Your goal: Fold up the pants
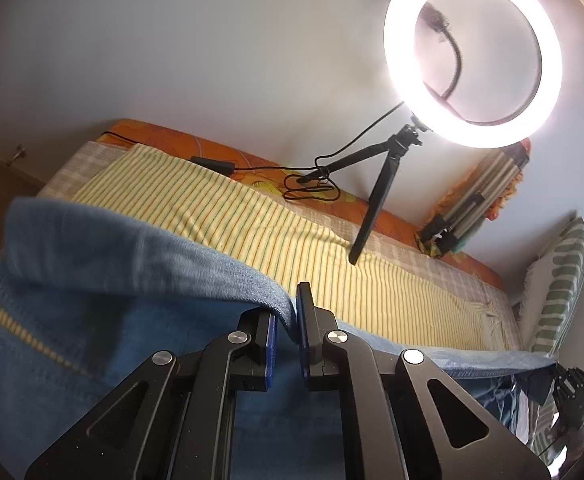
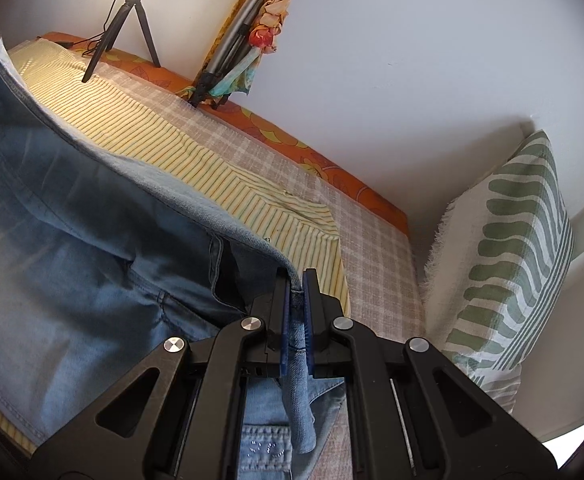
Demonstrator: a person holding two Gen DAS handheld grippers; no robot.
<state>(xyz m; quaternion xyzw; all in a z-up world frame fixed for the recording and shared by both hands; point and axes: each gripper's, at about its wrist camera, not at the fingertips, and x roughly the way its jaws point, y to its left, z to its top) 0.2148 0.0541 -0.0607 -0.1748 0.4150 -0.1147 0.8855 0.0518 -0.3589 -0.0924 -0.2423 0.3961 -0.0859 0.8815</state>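
Left gripper (image 1: 287, 320) is clamped on a folded edge of the pants (image 1: 91, 300); the denim rises between its blue pads and drapes off to its left, lifted clear of the striped sheet (image 1: 251, 220). Right gripper (image 2: 298, 300) is clamped on another edge of the same pants (image 2: 71, 240), the hem pinched between its pads with a strip hanging below and the bulk sagging to its left. The pants span between both tongs above the bed. Beyond them: a checked cover (image 2: 372, 240), a patterned pillow (image 2: 512, 260) to the right, a lit ring light (image 1: 472, 52) on a tripod (image 1: 376, 184) against the wall. No containers visible.
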